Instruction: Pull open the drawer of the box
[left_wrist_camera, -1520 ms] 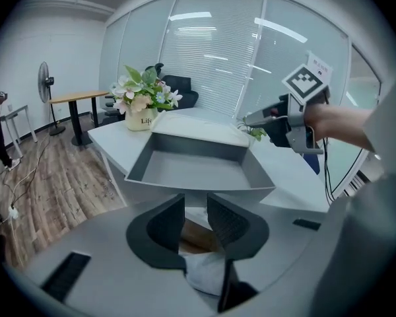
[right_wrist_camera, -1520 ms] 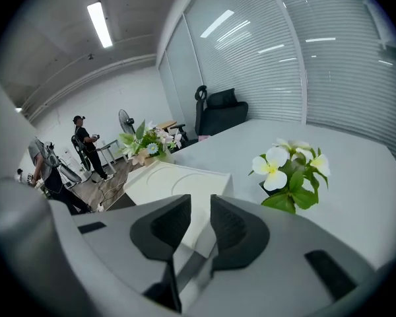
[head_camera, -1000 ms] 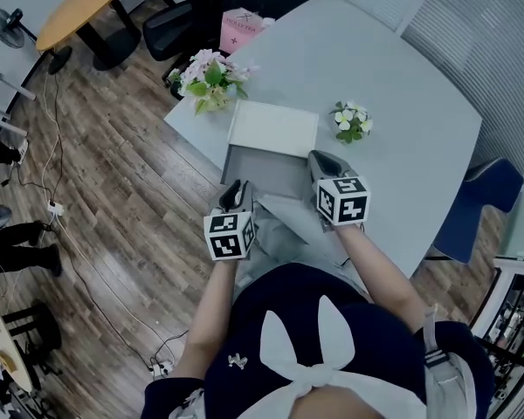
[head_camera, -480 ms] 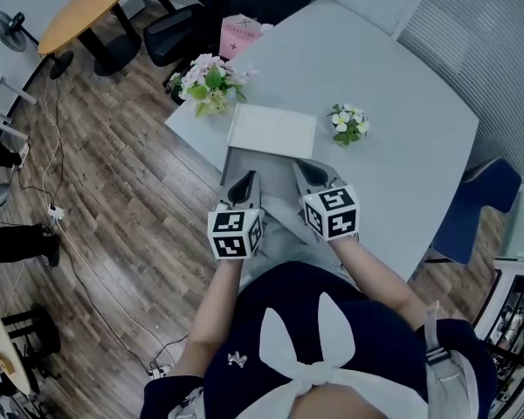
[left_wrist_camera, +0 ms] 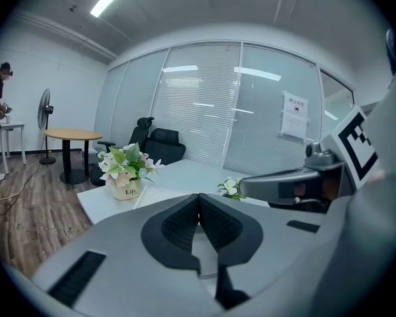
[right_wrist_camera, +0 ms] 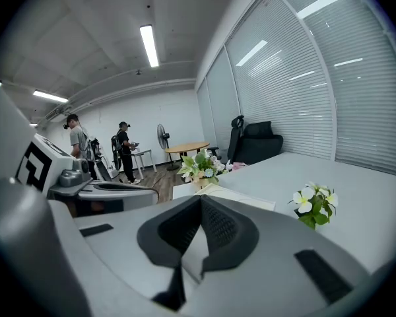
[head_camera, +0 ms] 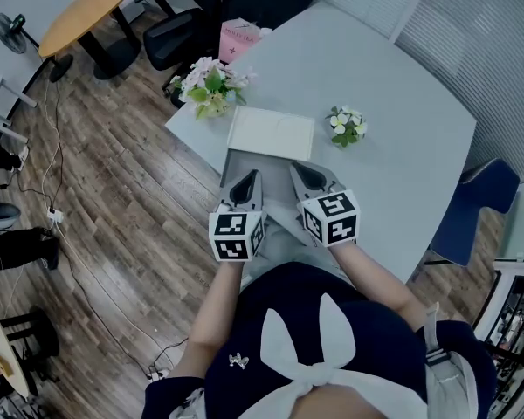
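A flat white box (head_camera: 272,132) lies on the grey table (head_camera: 393,103), its grey drawer (head_camera: 264,169) drawn out toward me. Both grippers hover side by side over the drawer's near end, pointing at the box. My left gripper (head_camera: 246,180) is shut; its jaws have just closed with nothing between them, and its pads (left_wrist_camera: 214,223) meet in the left gripper view. My right gripper (head_camera: 299,171) is shut and empty too, its pads (right_wrist_camera: 214,226) pressed together. The box lid (right_wrist_camera: 234,195) shows beyond the right jaws.
A potted bouquet (head_camera: 210,84) stands at the table's left corner, beside the box. A small flower sprig (head_camera: 349,123) sits to the box's right. A pink bag (head_camera: 238,35), office chairs and a round wooden table (head_camera: 83,9) lie beyond. A blue chair (head_camera: 476,203) is right.
Both grippers have lifted and drawn closer together over the drawer; the right one shifted left. The left jaws have closed. Box and drawer stay put.
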The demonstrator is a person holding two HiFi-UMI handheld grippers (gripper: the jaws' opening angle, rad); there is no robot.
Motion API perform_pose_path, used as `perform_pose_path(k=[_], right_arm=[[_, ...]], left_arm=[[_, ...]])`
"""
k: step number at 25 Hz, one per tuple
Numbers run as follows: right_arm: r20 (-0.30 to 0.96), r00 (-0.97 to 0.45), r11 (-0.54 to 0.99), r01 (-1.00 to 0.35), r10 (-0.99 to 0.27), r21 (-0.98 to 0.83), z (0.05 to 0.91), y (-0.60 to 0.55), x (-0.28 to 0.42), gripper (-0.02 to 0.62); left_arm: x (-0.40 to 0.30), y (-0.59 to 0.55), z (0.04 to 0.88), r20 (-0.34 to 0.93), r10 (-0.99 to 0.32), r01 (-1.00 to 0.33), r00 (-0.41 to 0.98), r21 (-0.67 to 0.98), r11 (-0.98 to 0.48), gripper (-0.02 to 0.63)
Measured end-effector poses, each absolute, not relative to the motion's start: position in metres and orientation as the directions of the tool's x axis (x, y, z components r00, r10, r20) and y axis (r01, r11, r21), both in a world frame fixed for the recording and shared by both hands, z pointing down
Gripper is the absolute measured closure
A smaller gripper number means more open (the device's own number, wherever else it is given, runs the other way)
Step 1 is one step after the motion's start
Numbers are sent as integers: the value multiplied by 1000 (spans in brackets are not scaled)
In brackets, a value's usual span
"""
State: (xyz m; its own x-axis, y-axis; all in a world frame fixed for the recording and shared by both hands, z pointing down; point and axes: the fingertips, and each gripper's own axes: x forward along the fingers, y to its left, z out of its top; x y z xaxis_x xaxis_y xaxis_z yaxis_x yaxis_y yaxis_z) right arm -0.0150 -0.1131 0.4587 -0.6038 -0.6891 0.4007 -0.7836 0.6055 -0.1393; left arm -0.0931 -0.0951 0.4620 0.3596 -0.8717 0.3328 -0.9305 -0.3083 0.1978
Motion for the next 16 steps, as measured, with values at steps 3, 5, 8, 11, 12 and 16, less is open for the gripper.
perform_pose_path(k=[3,5,8,11,12,16], right_arm=[[401,-609,609,-780,-685,-145,456,-110,-15,593],[399,-615,613,-776,-681,-150,455,-108,-14,593],[395,-620,615,-772,-678,-158,454,-106,-14,593],[394,-621,611,-774,-678,-167,454,-103,-14,592],[395,-620,610,-774,-677,-169,454,-102,-14,592],[401,-623,613,-771,-671,-173,458,-100,-14,592]], left_arm=[[-90,-93,457,326,-870,-926,370,200,-319,583],[-88,-92,455,323,-869,-925,374,196,-326,583],[-87,-90,453,318,-870,-924,377,186,-333,583],[-87,-88,451,315,-870,-924,379,181,-337,583],[-87,-88,451,315,-869,-923,381,182,-339,583],[-86,-88,453,317,-865,-920,390,183,-347,583]])
